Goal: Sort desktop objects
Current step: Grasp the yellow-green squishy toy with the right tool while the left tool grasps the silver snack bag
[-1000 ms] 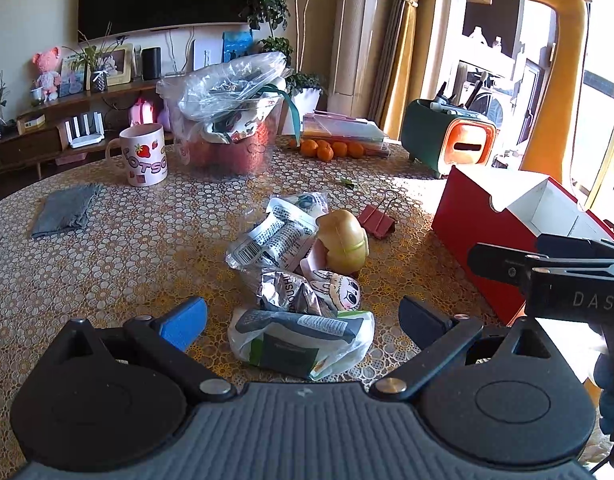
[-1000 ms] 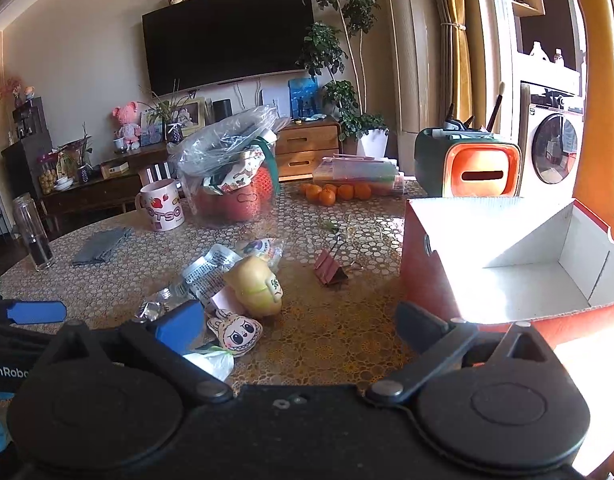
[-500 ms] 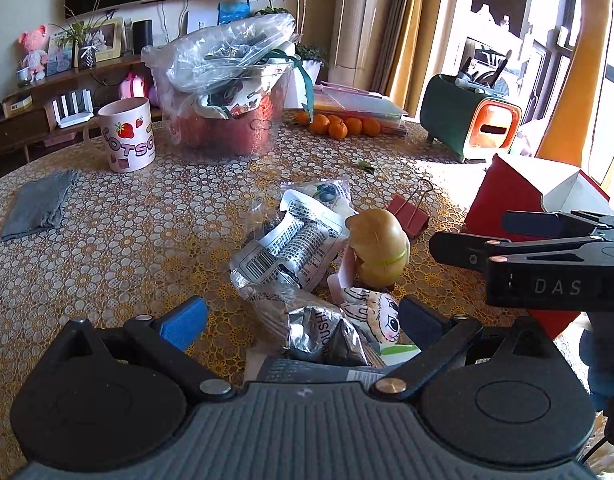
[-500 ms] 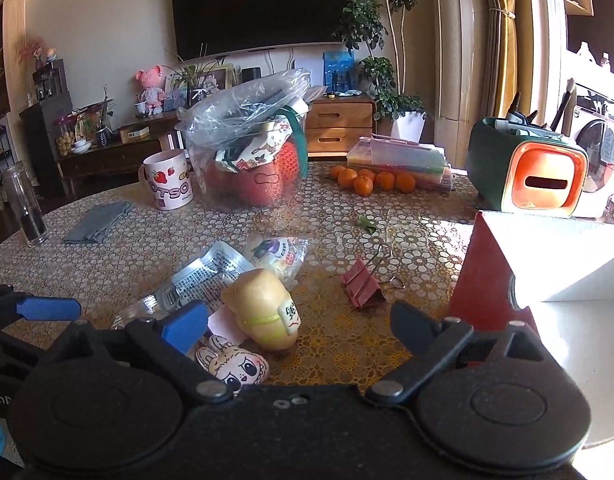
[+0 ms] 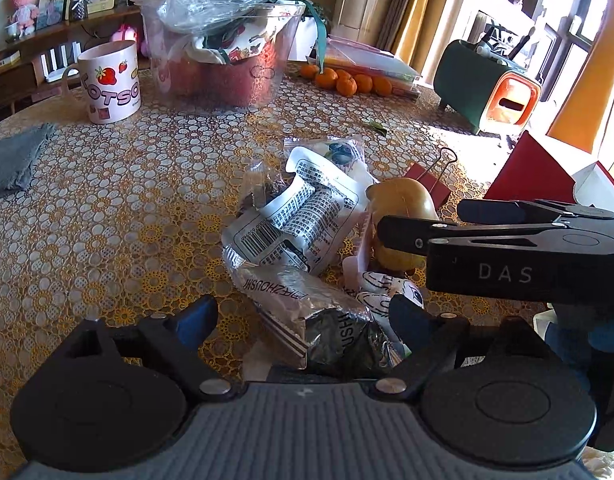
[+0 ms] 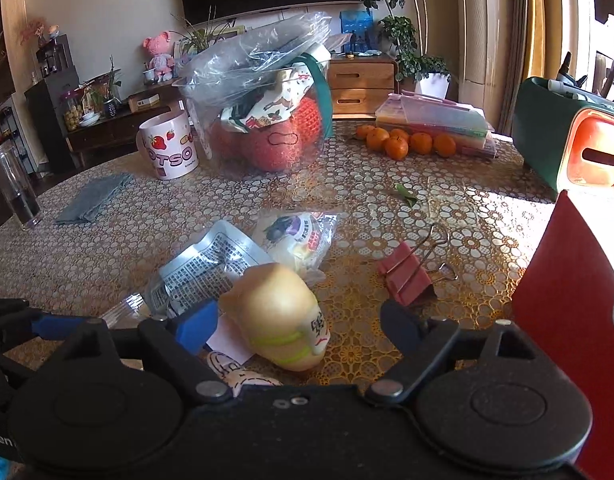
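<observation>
Clutter heaps mid-counter (image 5: 107, 208). My left tool (image 5: 303, 316) straddles the foil packet (image 5: 307, 300), fingers apart, for a pinch. My right tool (image 6: 299, 322), also apart, brackets the yellow toy (image 6: 279, 312); red box (image 6: 567, 320) waits at 3 o'clock.

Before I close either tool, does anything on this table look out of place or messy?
Yes. Snack packets lie crumpled in a loose heap mid-table, overlapping, with a yellow toy tipped on its side against them. A pink binder clip sits alone beside the red box, and a stray green leaf lies nearby.
</observation>
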The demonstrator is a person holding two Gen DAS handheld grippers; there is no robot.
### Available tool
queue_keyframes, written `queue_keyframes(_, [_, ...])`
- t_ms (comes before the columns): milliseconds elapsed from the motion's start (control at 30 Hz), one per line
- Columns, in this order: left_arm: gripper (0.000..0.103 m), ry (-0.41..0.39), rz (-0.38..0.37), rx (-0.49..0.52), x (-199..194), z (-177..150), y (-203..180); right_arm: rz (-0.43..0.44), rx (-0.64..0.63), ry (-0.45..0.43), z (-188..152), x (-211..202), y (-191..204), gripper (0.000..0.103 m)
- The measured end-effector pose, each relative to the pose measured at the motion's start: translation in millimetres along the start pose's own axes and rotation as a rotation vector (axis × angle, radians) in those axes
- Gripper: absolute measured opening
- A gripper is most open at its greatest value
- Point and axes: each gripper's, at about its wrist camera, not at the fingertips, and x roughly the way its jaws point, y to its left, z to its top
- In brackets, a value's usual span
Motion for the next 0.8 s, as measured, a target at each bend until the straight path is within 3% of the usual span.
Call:
queue_keyframes(233, [0.072, 0.010, -0.022, -0.016, 4, 1, 2, 0.006, -0.001, 0.025, -2, 13, 1, 0.077])
queue_keyframes(433, [0.064, 0.001, -0.022, -0.023, 2, 0, 2, 0.012, -0.010, 0.020, -2, 14, 3, 0.057])
queue_keyframes(800, [0.058, -0.008, -0.035, -0.072, -9, 0, 6, -0.014, 0.004, -0.018, 0, -1, 0, 0.049])
